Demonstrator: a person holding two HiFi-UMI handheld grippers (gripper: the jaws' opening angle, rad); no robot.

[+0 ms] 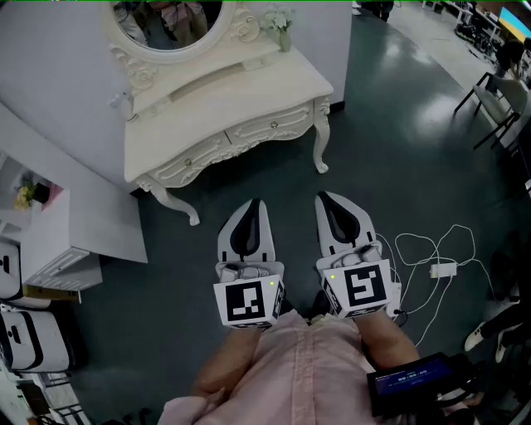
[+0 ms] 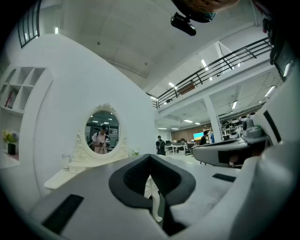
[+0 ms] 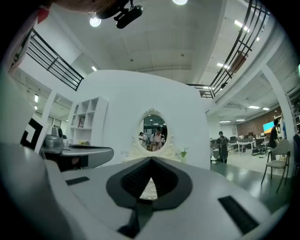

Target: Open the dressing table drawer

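The white dressing table point(image 1: 217, 106) with an oval mirror point(image 1: 170, 23) stands against the wall ahead of me. Two carved drawers run along its front, the left drawer point(image 1: 197, 161) and the right drawer point(image 1: 275, 126), each with a small knob and both closed. My left gripper point(image 1: 255, 205) and right gripper point(image 1: 325, 199) are held side by side over the floor, short of the table and level. Both are shut with nothing between them. The left gripper view shows that gripper point(image 2: 150, 157) aimed at the mirror point(image 2: 102, 132). The right gripper point(image 3: 151, 161) faces the mirror point(image 3: 153, 133) too.
A white shelf unit point(image 1: 51, 242) stands to the left of the table. A cable with a power adapter point(image 1: 442, 270) lies on the floor at the right. Chairs point(image 1: 498, 95) stand further right. A small flower vase point(image 1: 282, 30) sits on the table's back ledge.
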